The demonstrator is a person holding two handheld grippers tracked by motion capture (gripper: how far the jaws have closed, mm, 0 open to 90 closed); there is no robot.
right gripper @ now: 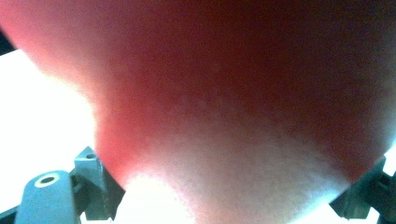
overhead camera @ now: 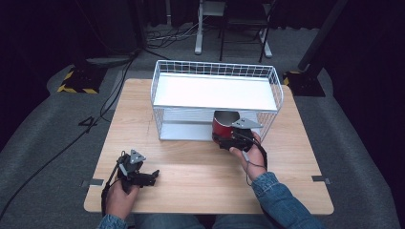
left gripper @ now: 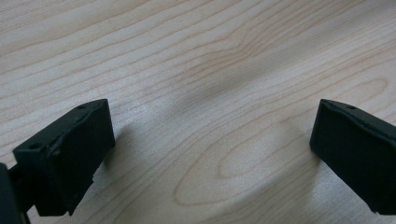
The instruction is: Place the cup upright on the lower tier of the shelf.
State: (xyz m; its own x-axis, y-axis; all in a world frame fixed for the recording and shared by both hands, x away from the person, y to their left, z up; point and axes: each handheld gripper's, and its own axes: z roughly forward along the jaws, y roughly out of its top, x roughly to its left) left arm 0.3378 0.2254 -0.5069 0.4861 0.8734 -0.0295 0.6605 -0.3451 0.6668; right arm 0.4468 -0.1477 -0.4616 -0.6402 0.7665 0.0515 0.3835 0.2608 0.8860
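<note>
A red cup with a silvery inside stands upright at the front of the white wire rack, at its lower level. My right gripper is shut on the cup's lower side from the front. In the right gripper view the cup's red wall is very close and blurred, with the gripper showing a jaw at each bottom corner. Over the wooden table at the front left, my left gripper is open. In the left gripper view that gripper has only bare wood between its wide-apart jaws.
The rack has a flat white upper shelf and stands at the table's far middle. Cables run over the grey floor at left. A yellow-striped stand base and desk legs lie beyond the table.
</note>
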